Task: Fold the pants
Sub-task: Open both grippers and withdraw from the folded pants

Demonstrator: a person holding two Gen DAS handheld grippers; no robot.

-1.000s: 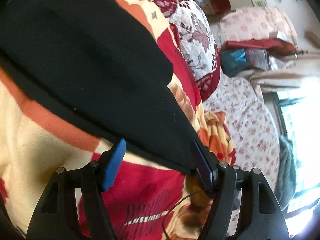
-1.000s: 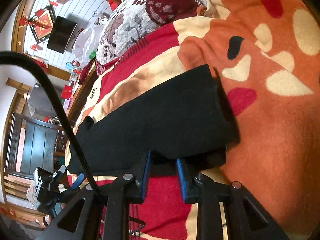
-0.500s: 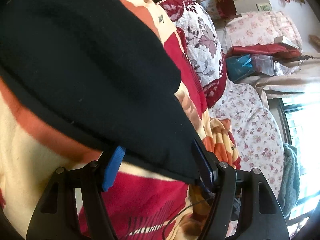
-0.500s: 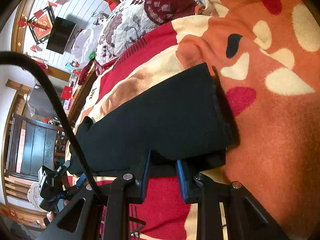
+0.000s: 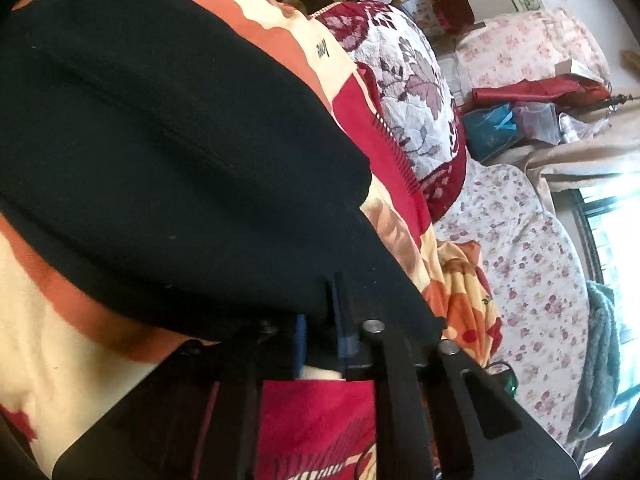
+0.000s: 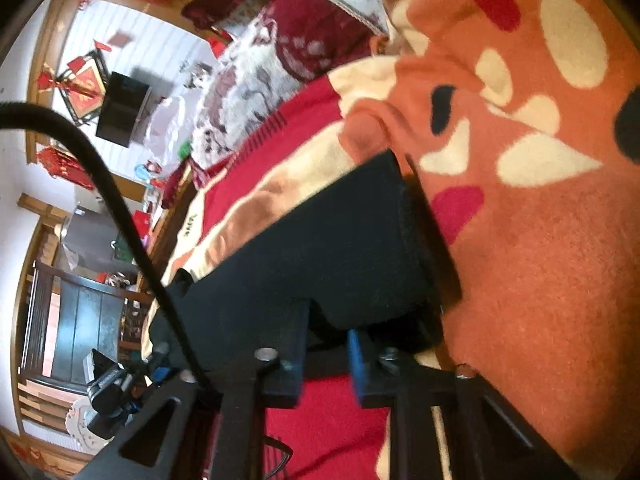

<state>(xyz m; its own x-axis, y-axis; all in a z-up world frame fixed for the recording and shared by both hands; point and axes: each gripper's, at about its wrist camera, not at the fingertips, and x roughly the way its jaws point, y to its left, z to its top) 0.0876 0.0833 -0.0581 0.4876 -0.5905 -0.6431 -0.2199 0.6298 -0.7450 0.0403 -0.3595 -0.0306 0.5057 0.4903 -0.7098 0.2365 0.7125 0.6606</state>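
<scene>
Black pants (image 5: 168,152) filling upper left of my left view, left gripper (image 5: 320,340) pinching their edge, right gripper (image 6: 326,344) clamped on the hem, blanket (image 6: 540,260) underneath.

The black pants (image 5: 168,152) lie folded in layers on an orange, red and cream blanket (image 6: 540,260), their near edge pinched at two spots, one end squared off

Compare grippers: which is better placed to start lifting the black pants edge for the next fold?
Neither clearly: left gripper and right gripper are both clamped on the near edge of the black pants lying on the blanket. Lifting together looks best.
</scene>
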